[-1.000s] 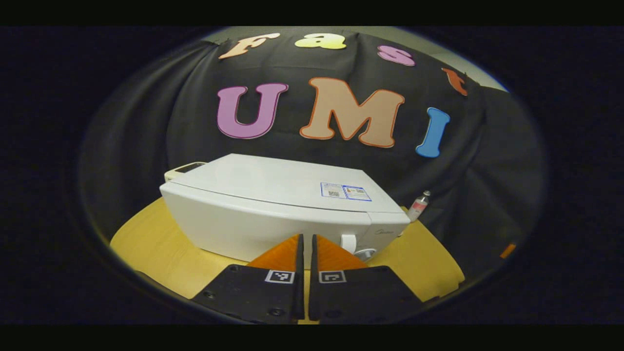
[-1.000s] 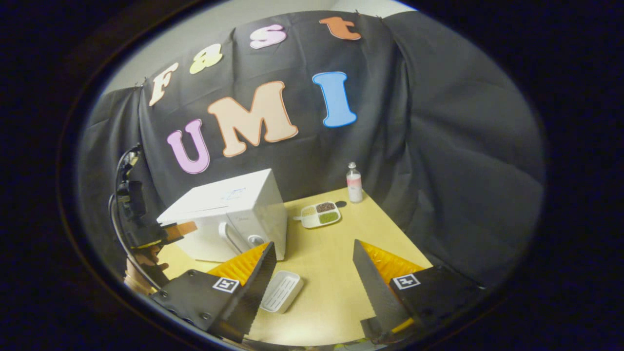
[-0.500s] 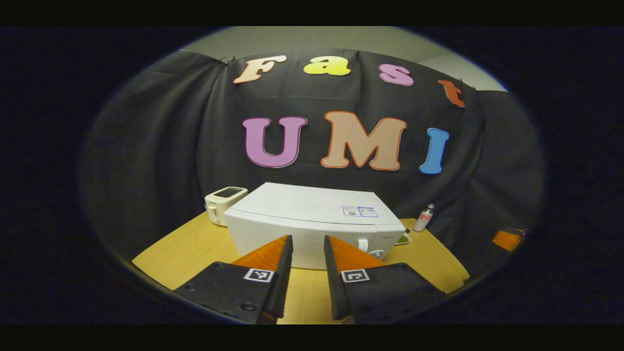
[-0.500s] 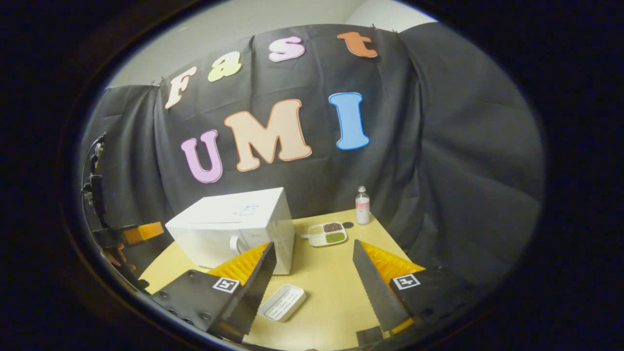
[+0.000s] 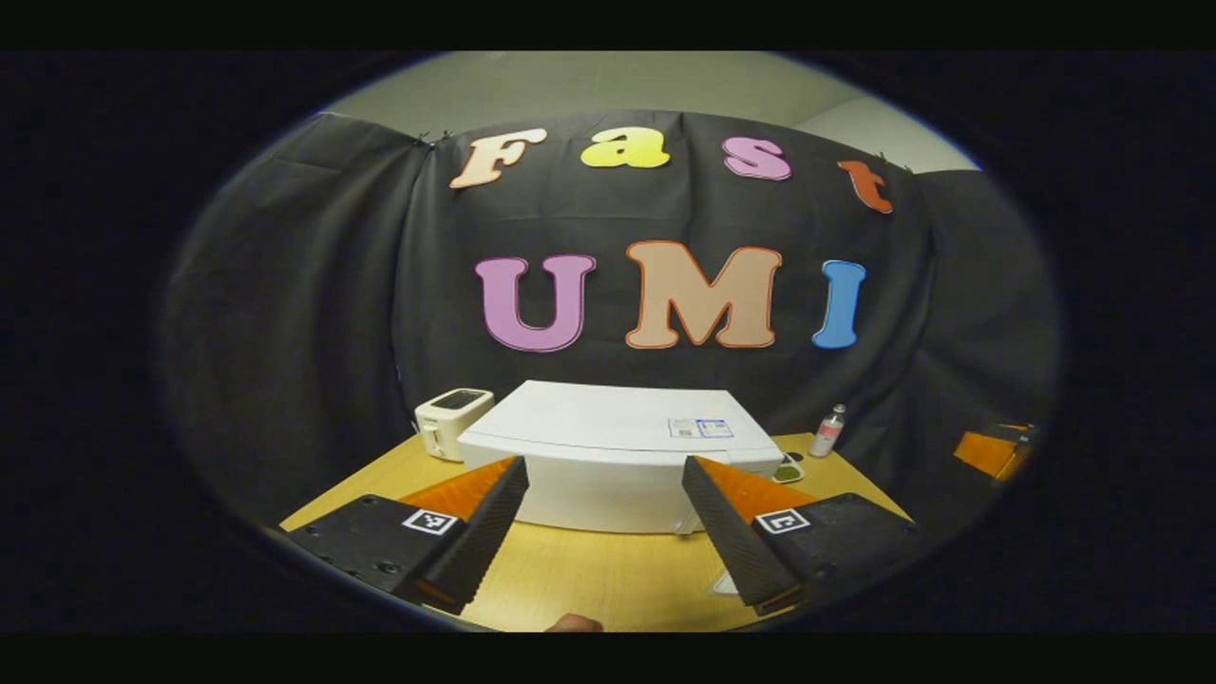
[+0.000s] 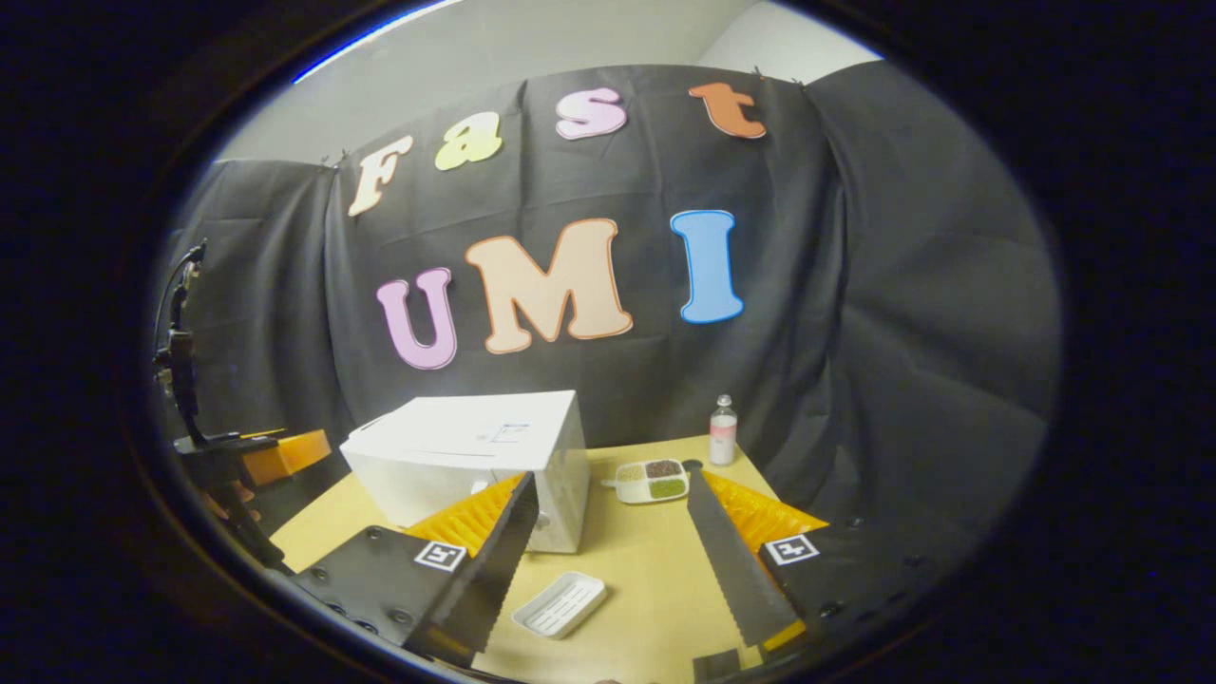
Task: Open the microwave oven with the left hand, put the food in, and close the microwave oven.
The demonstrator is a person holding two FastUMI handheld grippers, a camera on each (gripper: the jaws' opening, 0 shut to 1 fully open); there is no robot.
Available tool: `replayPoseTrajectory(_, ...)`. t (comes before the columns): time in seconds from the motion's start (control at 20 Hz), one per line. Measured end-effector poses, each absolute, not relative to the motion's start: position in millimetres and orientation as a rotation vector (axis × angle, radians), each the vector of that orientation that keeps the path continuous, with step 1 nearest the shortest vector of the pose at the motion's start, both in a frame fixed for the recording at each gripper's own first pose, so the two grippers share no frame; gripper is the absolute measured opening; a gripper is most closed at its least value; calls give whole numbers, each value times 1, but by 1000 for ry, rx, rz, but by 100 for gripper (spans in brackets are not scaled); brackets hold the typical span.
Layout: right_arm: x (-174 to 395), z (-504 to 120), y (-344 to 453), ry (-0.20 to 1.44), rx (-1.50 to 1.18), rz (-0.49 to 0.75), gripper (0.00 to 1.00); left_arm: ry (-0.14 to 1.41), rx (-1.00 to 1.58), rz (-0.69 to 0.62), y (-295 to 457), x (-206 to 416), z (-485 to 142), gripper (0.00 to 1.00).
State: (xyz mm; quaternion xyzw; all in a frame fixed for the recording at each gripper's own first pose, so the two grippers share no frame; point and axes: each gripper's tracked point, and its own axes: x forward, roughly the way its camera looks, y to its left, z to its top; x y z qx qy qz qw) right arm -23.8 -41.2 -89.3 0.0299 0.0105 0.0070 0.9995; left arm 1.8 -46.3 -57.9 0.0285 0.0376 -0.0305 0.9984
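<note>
The white microwave (image 5: 617, 456) stands shut on the wooden table (image 5: 589, 579), a short way ahead of my left gripper (image 5: 603, 518), which is open and holds nothing. The right gripper view has the microwave (image 6: 475, 456) at the left. The food is a white three-part plate (image 6: 651, 480) of grains and beans, lying right of the oven; its edge (image 5: 787, 471) peeks out in the left gripper view. My right gripper (image 6: 608, 546) hangs open above the table, apart from the plate. The left gripper (image 6: 261, 456) also appears far left there, with a hand under it.
A white toaster (image 5: 452, 422) stands left of the microwave. A small bottle (image 6: 723, 430) is at the table's back right corner. A ribbed white dish (image 6: 560, 603) lies near the front edge. The right gripper (image 5: 993, 452) shows at the far right of the left gripper view.
My left gripper has gone from shut to open and drawn back from the microwave front. The right gripper has also backed off a little, staying open.
</note>
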Motion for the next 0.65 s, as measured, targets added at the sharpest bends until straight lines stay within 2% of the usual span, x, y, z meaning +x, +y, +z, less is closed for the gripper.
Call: replayPoseTrajectory(0.65,-34,-84,-46,6,71,-19,92,73,113,-118,-64,2,-58,96)
